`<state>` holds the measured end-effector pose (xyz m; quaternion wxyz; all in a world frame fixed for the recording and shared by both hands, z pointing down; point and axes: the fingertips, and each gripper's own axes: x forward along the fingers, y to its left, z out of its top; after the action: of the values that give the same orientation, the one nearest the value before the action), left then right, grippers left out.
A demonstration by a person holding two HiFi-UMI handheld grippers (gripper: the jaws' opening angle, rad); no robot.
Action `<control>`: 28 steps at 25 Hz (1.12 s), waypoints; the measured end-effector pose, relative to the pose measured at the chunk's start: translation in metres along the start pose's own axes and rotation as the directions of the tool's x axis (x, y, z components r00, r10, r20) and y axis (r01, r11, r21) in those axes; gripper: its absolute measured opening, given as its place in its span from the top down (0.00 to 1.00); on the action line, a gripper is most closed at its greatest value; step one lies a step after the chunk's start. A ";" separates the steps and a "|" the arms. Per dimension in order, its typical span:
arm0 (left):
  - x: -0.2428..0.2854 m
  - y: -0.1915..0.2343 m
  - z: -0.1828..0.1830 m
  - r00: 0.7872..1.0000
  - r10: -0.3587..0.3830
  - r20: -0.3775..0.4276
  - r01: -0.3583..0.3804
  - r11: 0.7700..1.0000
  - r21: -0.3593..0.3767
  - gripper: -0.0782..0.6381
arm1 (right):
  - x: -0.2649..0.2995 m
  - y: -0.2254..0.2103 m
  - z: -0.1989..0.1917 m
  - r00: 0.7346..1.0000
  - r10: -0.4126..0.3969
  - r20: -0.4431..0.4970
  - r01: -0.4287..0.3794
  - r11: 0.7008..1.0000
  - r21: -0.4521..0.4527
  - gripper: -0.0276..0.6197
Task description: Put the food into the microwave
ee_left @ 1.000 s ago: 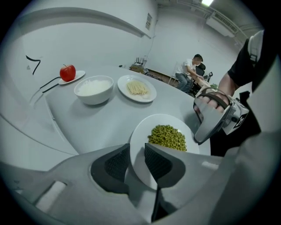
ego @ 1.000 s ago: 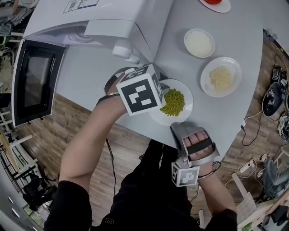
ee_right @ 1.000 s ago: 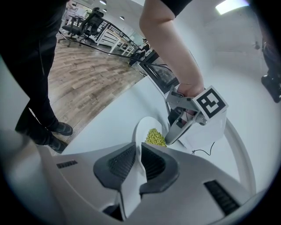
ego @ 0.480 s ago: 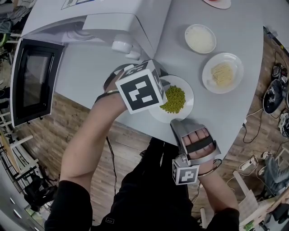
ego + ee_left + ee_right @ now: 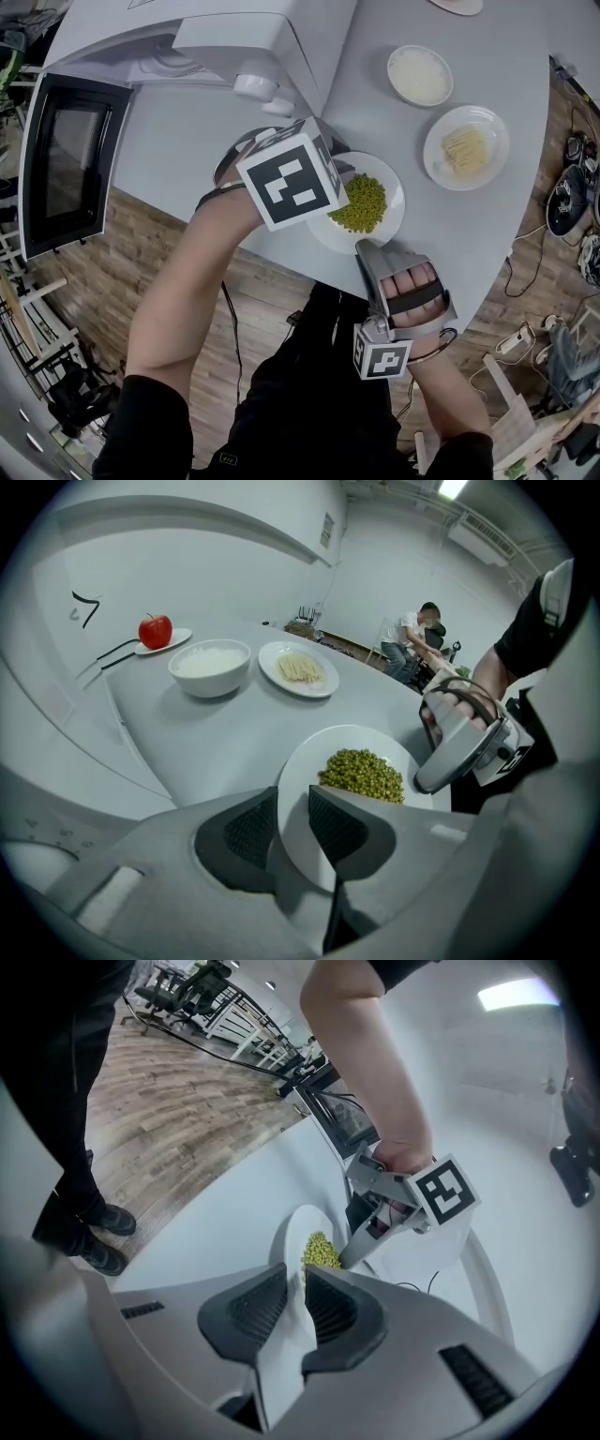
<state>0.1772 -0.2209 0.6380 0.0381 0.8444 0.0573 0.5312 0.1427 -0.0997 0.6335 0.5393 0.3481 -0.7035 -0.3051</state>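
White plate (image 5: pixel 391 223), heaped green peas (image 5: pixel 359 203), flat near table (image 5: pixel 375 94) edge; white microwave (image 5: pixel 234 37) at left, door (image 5: pixel 66 164) open.

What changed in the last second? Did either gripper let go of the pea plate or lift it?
Only the right gripper: its jaws have just been opening, with the plate's near rim between them; whether the pads still press it is unclear. The left gripper stays clamped on the plate's left rim. Plate and peas have not shifted, and neither hand has visibly moved.
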 end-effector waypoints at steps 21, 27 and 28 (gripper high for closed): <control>-0.046 0.010 0.004 0.936 0.346 0.073 -0.351 0.931 0.099 0.76 | -0.004 -0.019 0.007 0.987 -0.159 0.029 0.161 0.980 -0.117 0.92; -0.062 -0.014 0.010 0.922 0.369 0.123 -0.381 0.919 0.101 0.76 | -0.016 -0.017 0.003 0.981 -0.190 0.043 0.194 0.968 -0.158 0.92; -0.066 -0.018 0.011 0.918 0.375 0.130 -0.388 0.916 0.100 0.76 | -0.018 -0.018 0.003 0.980 -0.192 0.046 0.197 0.966 -0.167 0.92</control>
<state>0.1578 -0.2117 0.5726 -0.1159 0.8676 -0.0780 0.4773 0.1463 -0.0948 0.6083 0.5240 0.3634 -0.6451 -0.4210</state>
